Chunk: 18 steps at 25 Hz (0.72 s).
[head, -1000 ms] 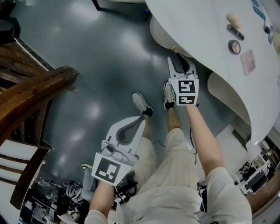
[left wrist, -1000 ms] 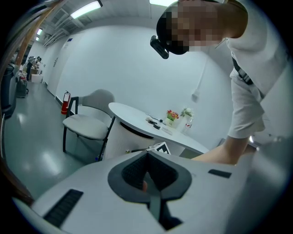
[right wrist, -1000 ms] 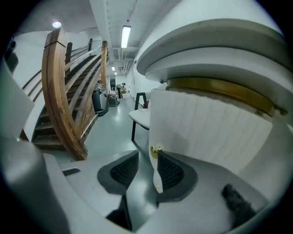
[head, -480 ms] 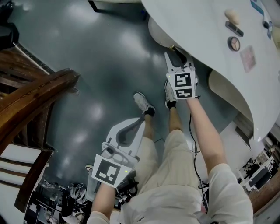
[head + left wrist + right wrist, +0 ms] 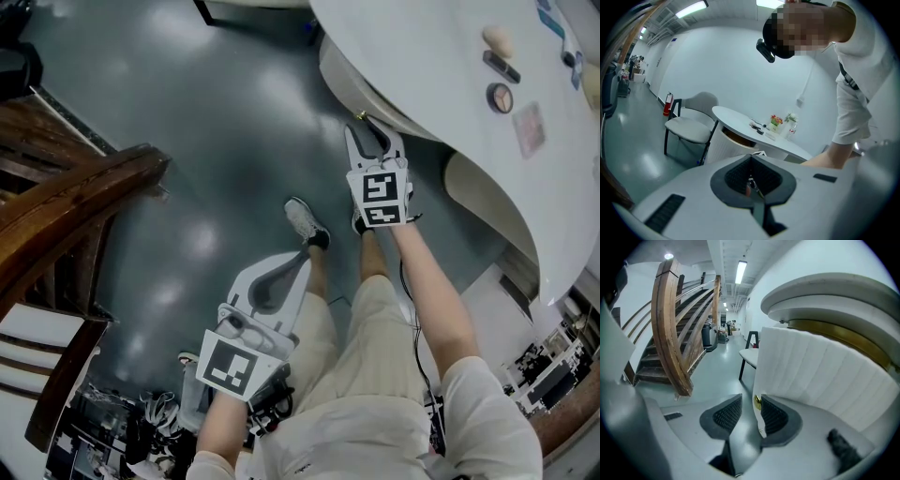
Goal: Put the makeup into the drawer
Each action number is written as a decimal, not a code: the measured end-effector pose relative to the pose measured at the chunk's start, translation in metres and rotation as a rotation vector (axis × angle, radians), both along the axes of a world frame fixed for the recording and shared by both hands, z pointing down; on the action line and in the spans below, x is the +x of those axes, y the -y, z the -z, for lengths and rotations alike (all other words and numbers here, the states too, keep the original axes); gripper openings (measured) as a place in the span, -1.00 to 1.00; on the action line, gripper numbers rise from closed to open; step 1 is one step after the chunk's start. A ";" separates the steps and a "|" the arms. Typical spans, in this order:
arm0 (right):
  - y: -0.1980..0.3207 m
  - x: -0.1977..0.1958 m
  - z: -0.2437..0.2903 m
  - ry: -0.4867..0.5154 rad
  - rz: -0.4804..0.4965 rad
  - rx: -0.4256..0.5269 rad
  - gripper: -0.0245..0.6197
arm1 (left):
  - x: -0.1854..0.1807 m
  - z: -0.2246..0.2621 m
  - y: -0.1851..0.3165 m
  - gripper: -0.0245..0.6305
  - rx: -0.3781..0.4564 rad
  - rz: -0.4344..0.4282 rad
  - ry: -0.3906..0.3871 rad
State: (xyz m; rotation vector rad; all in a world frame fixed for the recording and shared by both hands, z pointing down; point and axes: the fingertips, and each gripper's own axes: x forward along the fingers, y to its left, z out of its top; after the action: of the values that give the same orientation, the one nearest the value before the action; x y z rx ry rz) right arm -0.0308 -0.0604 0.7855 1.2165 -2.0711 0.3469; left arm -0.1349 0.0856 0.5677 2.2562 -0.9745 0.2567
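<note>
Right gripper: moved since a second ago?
Yes. In the head view the right gripper shifted left, below the table edge, toward the shoe.

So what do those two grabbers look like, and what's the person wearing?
The left gripper and right gripper are smooth white shells, each with two curved jaws lined with dark ribbed pads. Each carries a cube of black-and-white square markers. A thin dark cable runs along the right arm. The person wears a pale short-sleeved top and pale shorts.
</note>
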 end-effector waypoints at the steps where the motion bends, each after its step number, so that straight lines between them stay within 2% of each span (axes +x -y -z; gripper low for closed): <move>1: -0.005 -0.004 0.000 0.001 0.003 -0.001 -0.53 | 0.000 0.001 0.000 -0.90 0.001 0.000 0.002; 8: -0.046 -0.035 0.001 0.013 0.036 -0.005 -0.51 | -0.010 0.008 -0.004 -0.90 0.007 0.025 0.009; 18: -0.094 -0.072 0.000 0.016 0.029 -0.010 -0.49 | -0.023 0.015 -0.017 -0.90 0.015 0.051 0.014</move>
State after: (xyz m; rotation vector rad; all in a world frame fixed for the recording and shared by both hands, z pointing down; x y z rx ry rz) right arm -0.1024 0.0334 0.7851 1.1809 -2.0963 0.3542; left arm -0.1575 0.1024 0.5530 2.2429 -1.0425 0.2435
